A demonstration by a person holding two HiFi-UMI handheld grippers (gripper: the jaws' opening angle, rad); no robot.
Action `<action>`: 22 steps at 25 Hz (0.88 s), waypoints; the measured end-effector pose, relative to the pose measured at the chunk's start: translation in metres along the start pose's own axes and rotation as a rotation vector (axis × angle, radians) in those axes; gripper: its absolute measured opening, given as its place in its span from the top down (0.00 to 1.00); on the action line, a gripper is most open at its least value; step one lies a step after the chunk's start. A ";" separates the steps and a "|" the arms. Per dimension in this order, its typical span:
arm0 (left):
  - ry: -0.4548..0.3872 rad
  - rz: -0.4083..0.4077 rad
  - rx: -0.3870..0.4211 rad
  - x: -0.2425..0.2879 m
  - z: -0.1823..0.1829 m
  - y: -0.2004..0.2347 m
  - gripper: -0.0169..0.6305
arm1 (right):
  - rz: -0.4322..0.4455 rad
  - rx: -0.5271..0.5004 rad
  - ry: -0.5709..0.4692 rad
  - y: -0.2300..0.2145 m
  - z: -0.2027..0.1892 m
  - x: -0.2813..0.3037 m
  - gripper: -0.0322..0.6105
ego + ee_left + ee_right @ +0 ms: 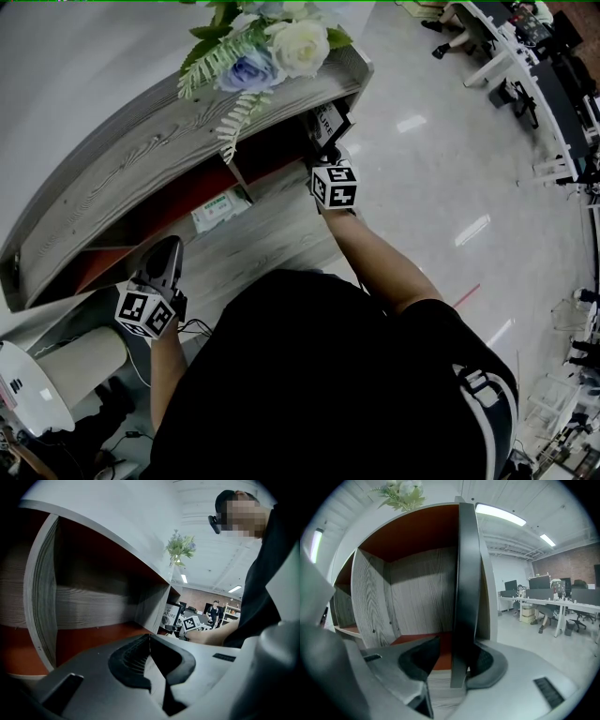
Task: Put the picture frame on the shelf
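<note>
I am seeing one curved shelf [141, 150] of grey wood grain with red-brown insides; one thin, flat black picture frame [466, 573] is standing upright in its end compartment, sitting between my right tongs [452, 663], which are gaping, one pad perhaps brushing it; my left tongs [150, 654] are pressing together, empty.

1. Your shelf [141, 150] runs from 9 to 1 o'clock, with flowers [272, 42] on top at 12.
2. The picture frame [330, 120] stands in the end compartment at 1 o'clock, between your right tool's [326, 155] jaws.
3. A packet [220, 208] lies in the middle compartment.
4. Your left tool [161, 264] sits before the shelf at 9.
</note>
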State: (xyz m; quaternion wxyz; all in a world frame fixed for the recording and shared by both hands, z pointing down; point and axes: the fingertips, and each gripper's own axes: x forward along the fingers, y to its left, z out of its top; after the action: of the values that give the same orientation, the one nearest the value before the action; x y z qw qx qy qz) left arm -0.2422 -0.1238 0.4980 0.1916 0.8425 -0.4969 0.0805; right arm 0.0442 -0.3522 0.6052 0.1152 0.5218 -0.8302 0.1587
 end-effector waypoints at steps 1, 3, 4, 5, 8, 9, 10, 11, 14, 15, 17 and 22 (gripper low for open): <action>0.000 -0.003 -0.002 0.000 -0.001 0.000 0.94 | 0.002 0.002 0.002 0.000 -0.001 0.000 0.70; 0.002 -0.005 -0.001 0.001 -0.001 -0.001 0.94 | 0.003 0.005 0.007 0.000 -0.003 -0.001 0.68; 0.004 -0.006 0.003 0.001 -0.002 -0.001 0.94 | 0.002 0.005 0.010 -0.001 -0.004 -0.001 0.68; 0.005 -0.007 0.006 0.001 -0.002 -0.001 0.94 | 0.000 0.006 0.012 -0.002 -0.005 -0.002 0.68; 0.005 -0.013 0.008 0.003 -0.001 -0.001 0.94 | -0.007 0.010 0.018 -0.004 -0.007 -0.004 0.68; 0.005 -0.014 0.007 0.003 -0.001 -0.002 0.94 | -0.009 0.011 0.020 -0.005 -0.007 -0.005 0.68; 0.006 -0.016 0.007 0.004 -0.001 -0.003 0.94 | -0.011 0.012 0.022 -0.006 -0.008 -0.006 0.68; 0.007 -0.018 0.007 0.004 -0.001 -0.003 0.94 | -0.012 0.014 0.024 -0.006 -0.008 -0.007 0.68; 0.009 -0.026 0.008 0.006 -0.001 -0.005 0.94 | -0.017 0.019 0.027 -0.009 -0.010 -0.010 0.68; 0.010 -0.029 0.009 0.006 -0.001 -0.006 0.94 | -0.018 0.020 0.027 -0.009 -0.011 -0.011 0.68; 0.011 -0.033 0.012 0.007 -0.002 -0.006 0.94 | -0.022 0.021 0.029 -0.011 -0.012 -0.014 0.68; 0.011 -0.036 0.008 0.009 0.000 -0.008 0.94 | -0.024 0.024 0.045 -0.013 -0.017 -0.018 0.66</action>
State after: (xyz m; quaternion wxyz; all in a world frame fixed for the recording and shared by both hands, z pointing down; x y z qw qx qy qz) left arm -0.2312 -0.1272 0.4994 0.1921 0.8517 -0.4803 0.0836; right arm 0.0646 -0.3358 0.6161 0.1294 0.5294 -0.8192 0.1789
